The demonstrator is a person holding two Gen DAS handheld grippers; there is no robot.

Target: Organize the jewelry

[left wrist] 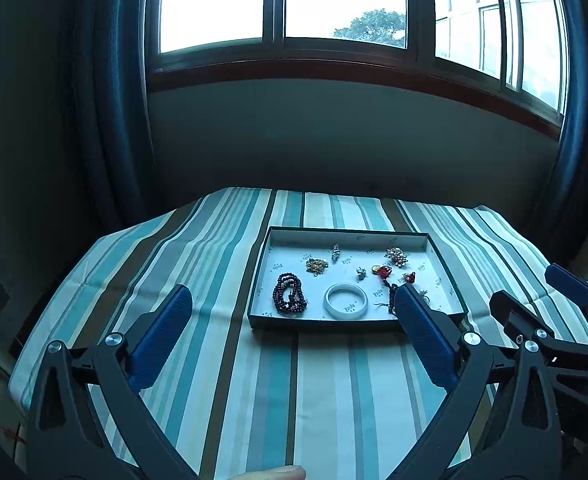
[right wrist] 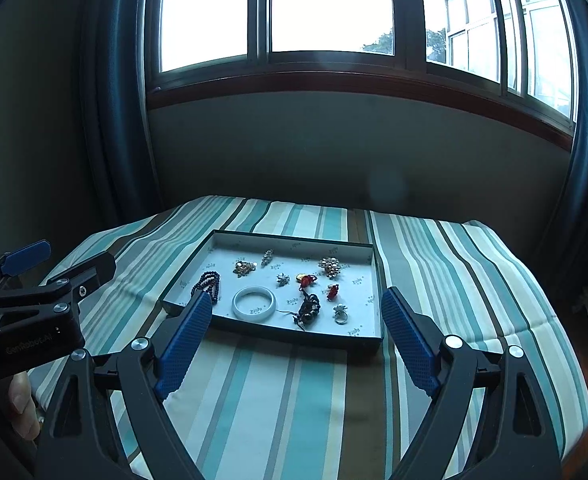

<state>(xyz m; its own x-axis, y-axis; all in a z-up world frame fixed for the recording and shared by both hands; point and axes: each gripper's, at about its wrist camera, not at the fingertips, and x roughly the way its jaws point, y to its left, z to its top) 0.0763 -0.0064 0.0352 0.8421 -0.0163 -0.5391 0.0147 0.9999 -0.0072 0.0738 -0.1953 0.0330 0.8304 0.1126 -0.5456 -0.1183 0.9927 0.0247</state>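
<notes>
Hiding, perhaps, beads [right wrist: 208, 286] behind tongs [right wrist: 294, 312]

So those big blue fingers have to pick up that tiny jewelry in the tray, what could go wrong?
Three likely snags:
1. The pieces lie close together; wide fingers reaching for the ring might knock the dark beaded charm beside it.
2. The bead strand is loose and coiled, so it may slip or drag.
3. The shallow tray sits on a cloth and could slide if nudged.
</notes>
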